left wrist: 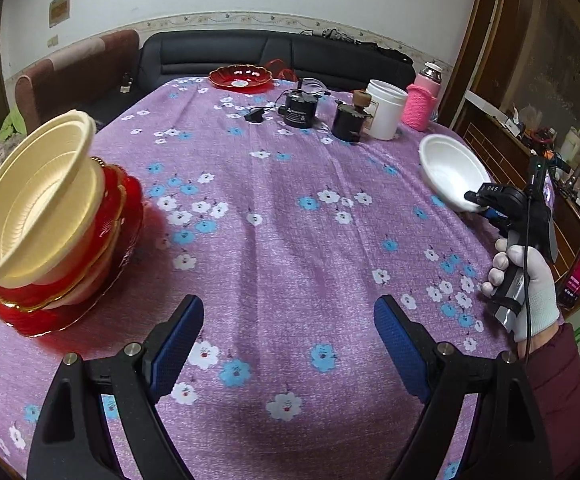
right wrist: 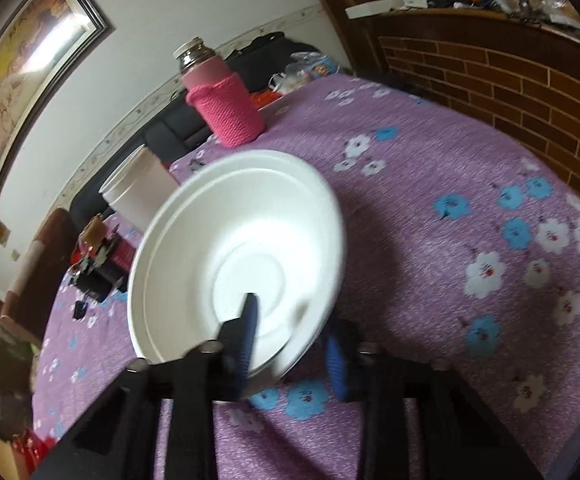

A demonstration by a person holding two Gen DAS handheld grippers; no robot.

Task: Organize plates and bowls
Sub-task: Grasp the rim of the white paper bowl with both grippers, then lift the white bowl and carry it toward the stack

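White foam bowl [right wrist: 246,248] sits pinched at its near rim by the right gripper [right wrist: 290,336], tilted just above the purple floral tablecloth [left wrist: 290,240] near its right edge. Left gripper [left wrist: 290,344] hangs wide apart and empty over the cloth, with stacked cream bowls [left wrist: 38,208] on red plates [left wrist: 50,312] to its left. Red dish [left wrist: 241,77], white cup [left wrist: 385,108] and pink bottle [left wrist: 423,102] stand at the far edge.

A purple flowered tablecloth [left wrist: 290,240] covers the table. Near its far right corner stands a flask in a pink knitted sleeve [left wrist: 423,100] — the landmark here. Just left of the flask is a white plastic tub [left wrist: 383,109], and left of that tub a small dark device with a brown knob [left wrist: 349,118]. Further left of the flask sits a black cylindrical motor-like unit [left wrist: 299,109]. Behind the flask runs a black sofa [left wrist: 274,54] — a framed picture [right wrist: 22,80] hangs on the wall above.
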